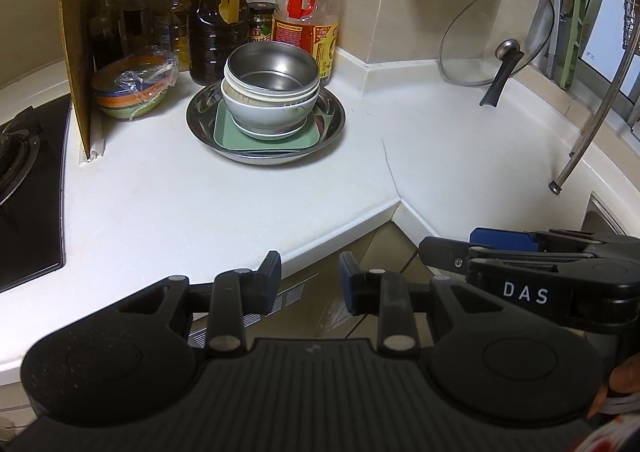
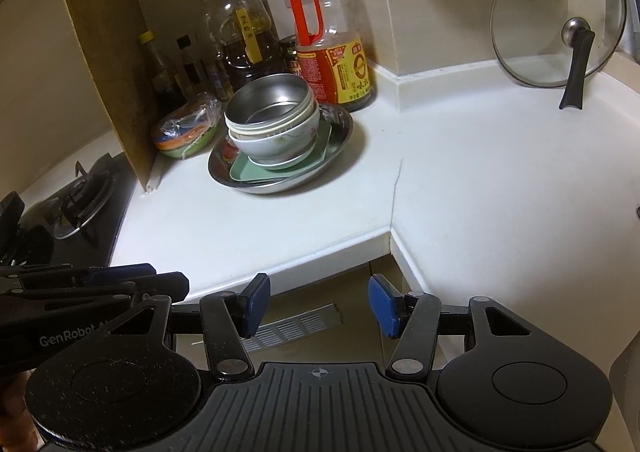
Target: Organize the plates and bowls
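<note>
Ahead and left of my left tool [image 1: 309, 278], a black gas hob [image 1: 24, 187] sits behind a wooden board [image 1: 76, 43]. Just past the board is a bag-wrapped stack of coloured plastic bowls [image 1: 134, 85], probably kept wrapped as spares. My left tool's fingers are spread and hold nothing, low at the white table [image 1: 208, 191] edge.

Straight ahead of both tools, well apart, stands the nested pile: a wide steel dish [image 1: 266, 123] carries a square green plate [image 1: 240, 139], a white saucer, white ceramic bowls [image 1: 264, 107] and a steel bowl [image 1: 272, 69] on top, largest underneath, so it sits steady. Oil bottles crowd behind it.

My right tool [image 2: 318, 306] is spread too, empty. Far right, a glass pan lid [image 2: 560, 15] leans on the wall.
</note>
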The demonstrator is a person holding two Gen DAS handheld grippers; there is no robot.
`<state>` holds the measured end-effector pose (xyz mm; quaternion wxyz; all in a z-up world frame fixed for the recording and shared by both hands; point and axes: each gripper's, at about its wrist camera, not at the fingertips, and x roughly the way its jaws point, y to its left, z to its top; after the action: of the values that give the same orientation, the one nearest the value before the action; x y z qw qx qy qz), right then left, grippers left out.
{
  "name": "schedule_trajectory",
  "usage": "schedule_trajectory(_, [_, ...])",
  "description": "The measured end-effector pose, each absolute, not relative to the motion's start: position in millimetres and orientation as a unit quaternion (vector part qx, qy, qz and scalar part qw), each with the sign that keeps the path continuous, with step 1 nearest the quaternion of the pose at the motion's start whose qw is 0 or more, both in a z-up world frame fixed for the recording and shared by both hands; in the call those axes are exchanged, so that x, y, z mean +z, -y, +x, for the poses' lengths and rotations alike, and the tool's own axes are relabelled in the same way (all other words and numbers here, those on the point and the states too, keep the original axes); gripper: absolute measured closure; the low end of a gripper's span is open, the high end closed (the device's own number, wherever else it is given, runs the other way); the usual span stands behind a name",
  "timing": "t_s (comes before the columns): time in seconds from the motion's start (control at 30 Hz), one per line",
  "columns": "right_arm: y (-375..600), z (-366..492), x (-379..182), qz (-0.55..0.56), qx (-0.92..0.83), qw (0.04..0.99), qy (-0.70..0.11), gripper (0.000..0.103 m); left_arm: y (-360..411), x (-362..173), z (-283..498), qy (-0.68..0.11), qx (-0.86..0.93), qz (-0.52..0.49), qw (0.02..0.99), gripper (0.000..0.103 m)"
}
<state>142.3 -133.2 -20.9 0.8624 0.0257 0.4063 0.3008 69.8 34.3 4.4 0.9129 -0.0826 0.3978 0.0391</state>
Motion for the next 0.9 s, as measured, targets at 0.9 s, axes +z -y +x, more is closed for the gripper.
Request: schedule_trajectory(0.9, [132.7,141.5,-18.1,0.023,0.305,0.864,-0.401,0.048,-35.8,6.8,69.7,-0.397,0.04,-0.084,0.913,0.076])
